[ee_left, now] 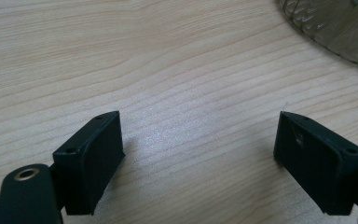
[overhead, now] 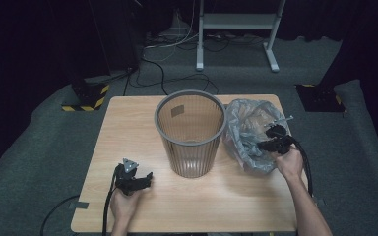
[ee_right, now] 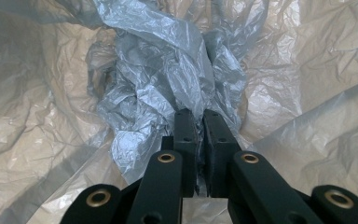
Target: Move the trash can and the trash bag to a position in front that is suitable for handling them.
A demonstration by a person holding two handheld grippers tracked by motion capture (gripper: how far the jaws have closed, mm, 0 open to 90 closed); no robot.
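Black right gripper pinches the thin, limp, slippery plastic bag by a gathered fold; left gripper rests wide open, empty.

The tall bin stands in the middle of the table and blocks the straight way across. Left of the bin the wood is bare, with lots of room. Right of the bin, the crinkly bag sits just beside it, leaving almost no gap.
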